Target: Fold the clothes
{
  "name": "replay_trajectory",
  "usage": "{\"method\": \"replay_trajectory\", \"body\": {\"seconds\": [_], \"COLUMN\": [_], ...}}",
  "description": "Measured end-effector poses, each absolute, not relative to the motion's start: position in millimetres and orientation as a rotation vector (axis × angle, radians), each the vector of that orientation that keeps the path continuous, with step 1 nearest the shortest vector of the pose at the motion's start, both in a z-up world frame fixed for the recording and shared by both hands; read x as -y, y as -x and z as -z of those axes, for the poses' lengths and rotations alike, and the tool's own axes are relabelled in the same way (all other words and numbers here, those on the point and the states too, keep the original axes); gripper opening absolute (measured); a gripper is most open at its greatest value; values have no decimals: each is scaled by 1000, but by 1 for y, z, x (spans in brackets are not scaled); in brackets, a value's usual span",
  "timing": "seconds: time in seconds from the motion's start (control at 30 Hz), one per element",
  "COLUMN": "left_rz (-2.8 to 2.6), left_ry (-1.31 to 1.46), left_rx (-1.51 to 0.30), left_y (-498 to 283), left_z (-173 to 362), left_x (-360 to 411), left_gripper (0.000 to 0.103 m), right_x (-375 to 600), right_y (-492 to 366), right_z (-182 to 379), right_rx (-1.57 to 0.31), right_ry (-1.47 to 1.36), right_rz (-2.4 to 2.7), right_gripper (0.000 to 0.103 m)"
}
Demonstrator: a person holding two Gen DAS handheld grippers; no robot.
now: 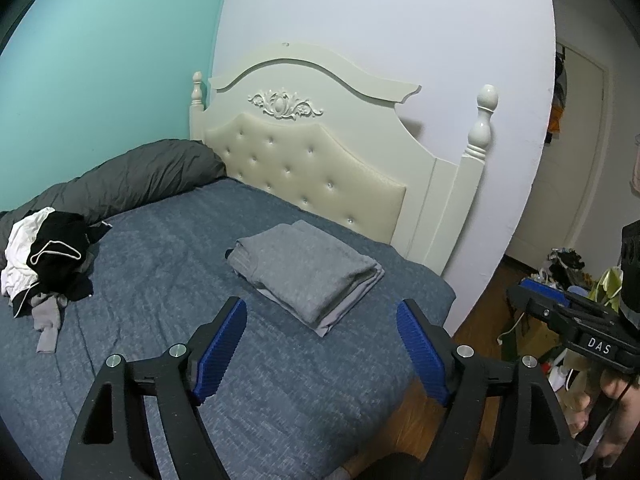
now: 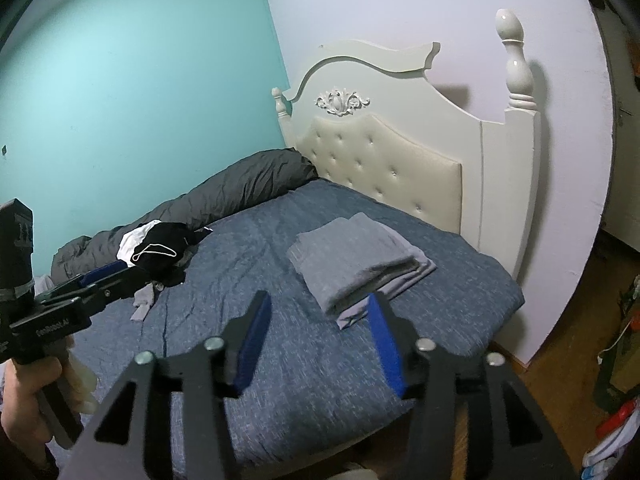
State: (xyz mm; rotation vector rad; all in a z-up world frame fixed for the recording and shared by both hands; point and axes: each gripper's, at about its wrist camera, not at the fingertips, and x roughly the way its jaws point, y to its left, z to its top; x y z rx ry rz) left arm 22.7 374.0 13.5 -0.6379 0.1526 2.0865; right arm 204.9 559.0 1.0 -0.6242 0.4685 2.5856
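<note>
Two hand-held tongs above a bed (image 1: 168, 280) covered in a blue-grey spread, seen from each wrist camera. The left tongs (image 1: 320, 344) stand with their blue pads wide apart and hold nothing; the right tongs (image 2: 316, 340) are likewise parted and empty. Each appears at the edge of the other's view, gripped by a hand (image 2: 24, 404); from those side-on views the opening cannot be judged.

A folded grey stack (image 1: 308, 276) lies flat on the bed near the headboard (image 1: 304, 160), squared, with a paler layer showing beneath its near corner. Well apart from it, at the far side of the bed against a rolled dark duvet (image 1: 132, 176), sits an unfolded heap (image 1: 48, 256) of black and white garments, with a grey piece trailing from its near edge.

Judged stage: between garments. One fold appears complete and set aside; the heap is not yet begun, so the task is only partly done.

The next move likely calls for both tongs to travel toward the heap, single out one garment (the trailing grey piece is the most exposed), lift it clear of the tangle, and spread it flat on the open stretch of bed between heap and stack before any fold. The pieces are entangled, so a pinch at an edge or corner would serve better than a grab at the middle.
</note>
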Motion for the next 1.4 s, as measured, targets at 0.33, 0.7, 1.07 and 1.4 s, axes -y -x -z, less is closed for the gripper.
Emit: {"method": "replay_trajectory", "body": {"seconds": [0.33,0.7,1.07,1.4], "left_rz": [-2080,-2092,-2066,-2085], "left_ry": [626,584,584,593], "left_rx": [-151,-146,-126,-119], "left_y": [-31,-46,-60,-71], "left_z": [-14,-19,-25,-30], "left_x": [-362,-354,-347,-339], "left_gripper": [86,102,103,103], "right_x": [-554,-542,-528,-519], "right_y": [-213,-224,-234,-241], "right_z": [3,-2,-9,-13], "right_rx": [-463,-430,-387,-385], "right_ry": [616,599,561,548], "right_rz": [-2553,-2557,-2565,-2574], "right_gripper": [78,95,100,100]}}
